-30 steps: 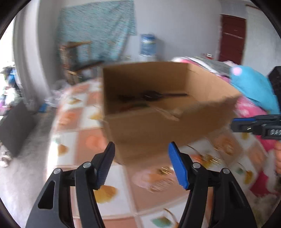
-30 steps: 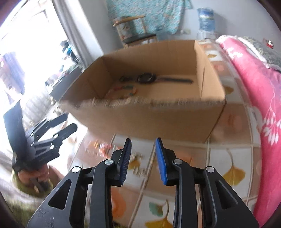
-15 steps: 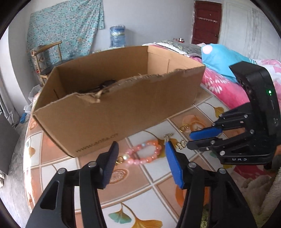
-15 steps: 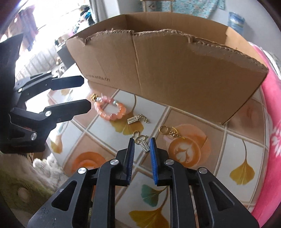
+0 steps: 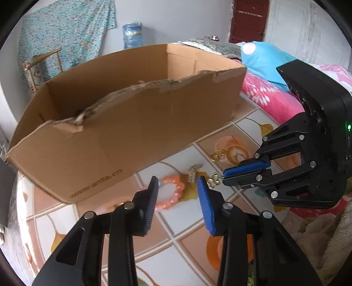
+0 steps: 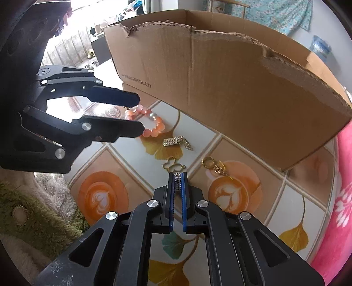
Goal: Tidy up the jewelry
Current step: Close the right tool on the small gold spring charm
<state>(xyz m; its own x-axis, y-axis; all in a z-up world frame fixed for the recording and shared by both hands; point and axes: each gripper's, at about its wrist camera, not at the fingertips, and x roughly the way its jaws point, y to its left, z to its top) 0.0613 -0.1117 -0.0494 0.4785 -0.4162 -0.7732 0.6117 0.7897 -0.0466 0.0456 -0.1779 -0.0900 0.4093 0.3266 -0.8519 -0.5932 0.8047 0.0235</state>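
The cardboard box (image 6: 220, 88) stands on the table (image 6: 253, 220), its torn front wall close behind the jewelry and blocking any approach from that side. On the tiled, ginkgo-leaf tablecloth, in front of the box, lie the orange bead bracelet (image 6: 151, 125), a gold bar charm (image 6: 173, 140), a gold butterfly link (image 6: 173, 167) and a gold ring earring (image 6: 214, 166), each just apart from the next.

The right gripper (image 6: 177, 184) has just been closing; its blue pads clamp a small silver ribbed charm (image 6: 177, 183), at the tabletop just beside the butterfly link.

The left gripper (image 5: 177, 198) has just been closing too, yet its jaws stand apart around the bracelet, pads not pressing it.

A pink floral blanket (image 6: 343, 198) borders the table on the right; shaggy fabric (image 6: 39, 215) lies at the near left edge. A turquoise patterned cloth (image 5: 63, 28) hangs on the far wall, beside a dark red door (image 5: 248, 19).
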